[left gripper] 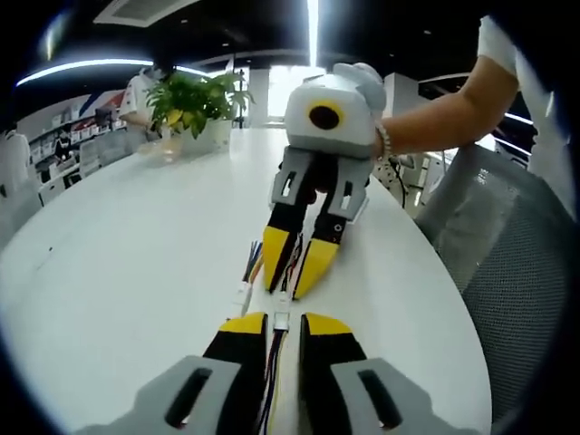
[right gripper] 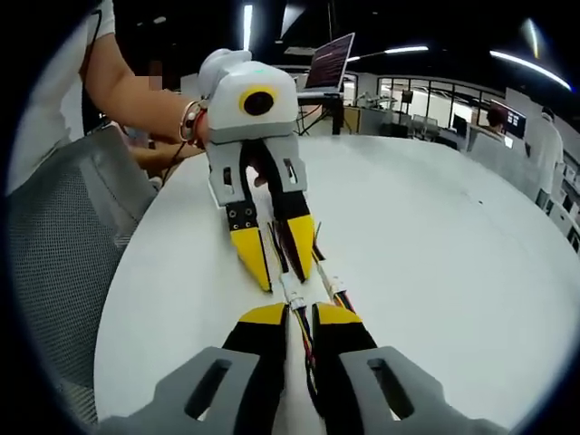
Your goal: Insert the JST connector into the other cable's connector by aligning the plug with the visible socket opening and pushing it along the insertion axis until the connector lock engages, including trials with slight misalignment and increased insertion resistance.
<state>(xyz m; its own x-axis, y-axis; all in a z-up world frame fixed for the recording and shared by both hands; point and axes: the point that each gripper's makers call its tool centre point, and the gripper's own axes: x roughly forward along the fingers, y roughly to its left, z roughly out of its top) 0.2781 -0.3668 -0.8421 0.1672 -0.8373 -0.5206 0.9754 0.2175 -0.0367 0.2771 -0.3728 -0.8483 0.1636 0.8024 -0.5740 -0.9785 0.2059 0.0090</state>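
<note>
On the round white table (left gripper: 118,272), my left gripper (left gripper: 283,326) is shut on the dark wires of one cable. Its small white JST connector (left gripper: 282,321) sticks out just past the yellow fingertips. Facing it, my right gripper (left gripper: 297,263) is tip to tip with the left one and closed on the other cable's wires. That cable's white connector (left gripper: 243,294) lies beside it, with coloured wires (left gripper: 253,258) behind. In the right gripper view my right gripper (right gripper: 302,317) pinches wires; the left gripper (right gripper: 279,258) presents its connector (right gripper: 292,290). The second connector (right gripper: 326,270) sits to the side, unmated.
A potted plant (left gripper: 195,104) stands at the table's far end. A grey mesh chair (left gripper: 507,263) (right gripper: 63,236) is close to the table edge beside the person's arms (left gripper: 444,113) (right gripper: 136,91). A laptop (right gripper: 328,59) sits beyond the table.
</note>
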